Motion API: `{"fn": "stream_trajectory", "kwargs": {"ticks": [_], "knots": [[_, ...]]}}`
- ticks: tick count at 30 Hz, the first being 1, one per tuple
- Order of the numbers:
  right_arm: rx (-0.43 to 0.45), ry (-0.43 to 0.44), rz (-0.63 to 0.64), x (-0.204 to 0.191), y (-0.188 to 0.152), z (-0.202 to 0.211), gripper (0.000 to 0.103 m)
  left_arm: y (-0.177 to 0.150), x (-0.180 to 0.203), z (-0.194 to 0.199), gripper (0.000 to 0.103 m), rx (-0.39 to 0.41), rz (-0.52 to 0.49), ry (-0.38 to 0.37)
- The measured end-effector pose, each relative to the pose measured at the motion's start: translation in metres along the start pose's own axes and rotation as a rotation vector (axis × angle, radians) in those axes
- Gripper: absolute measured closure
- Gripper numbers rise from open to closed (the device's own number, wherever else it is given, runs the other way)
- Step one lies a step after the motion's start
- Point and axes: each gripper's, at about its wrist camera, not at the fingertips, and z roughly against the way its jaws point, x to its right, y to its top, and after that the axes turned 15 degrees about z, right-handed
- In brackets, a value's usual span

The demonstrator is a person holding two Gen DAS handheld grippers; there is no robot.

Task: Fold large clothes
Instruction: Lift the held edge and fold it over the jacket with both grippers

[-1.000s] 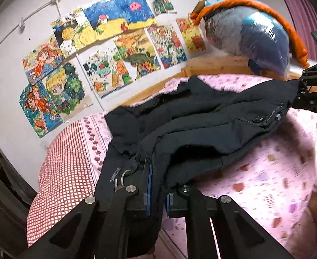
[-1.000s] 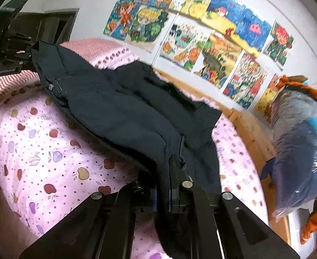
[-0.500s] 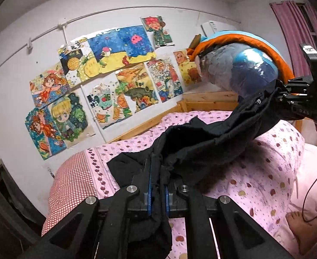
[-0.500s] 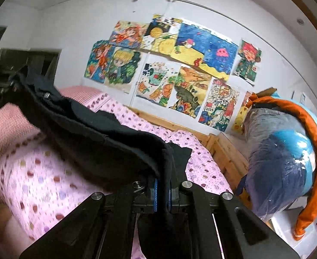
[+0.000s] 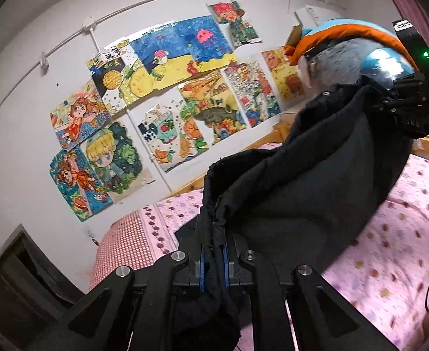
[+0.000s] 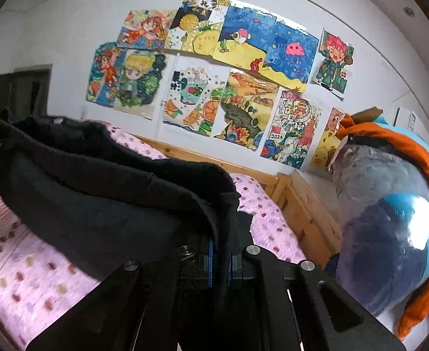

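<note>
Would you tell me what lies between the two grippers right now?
The black jacket spans the stretch, clamped by the left gripper and the right gripper; both wrist views show it sagging above the pink bedsheet.

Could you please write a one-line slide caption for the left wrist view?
Left tongs and right tongs grip a black jacket, stretched above the pink bedsheet.
</note>
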Motion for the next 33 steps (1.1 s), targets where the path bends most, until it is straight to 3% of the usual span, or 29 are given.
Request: {"fn": "stream_trajectory", "kwargs": {"ticks": [4, 11, 16, 23, 33], "knots": [[0.009, -0.059, 0.055, -0.009, 0.018, -0.039, 0.097, 0.008, -0.007, -0.029, 0.094, -0.003, 0.082, 0.012], [0.042, -0.137, 0.046, -0.027, 0.021, -0.092, 0.097, 0.006, -0.005, -0.09, 0.094, 0.023, 0.087, 0.059], [0.045, -0.157, 0.023, -0.034, 0.015, -0.128, 0.097, 0.006, -0.004, -0.123, 0.094, 0.014, 0.121, 0.073], [0.025, -0.176, 0.006, -0.039, 0.016, -0.174, 0.097, 0.008, 0.001, -0.173, 0.094, 0.015, 0.091, 0.141], [-0.031, -0.169, 0.006, -0.058, 0.019, -0.241, 0.097, -0.005, -0.001, -0.236, 0.094, -0.04, 0.122, 0.183]]}}
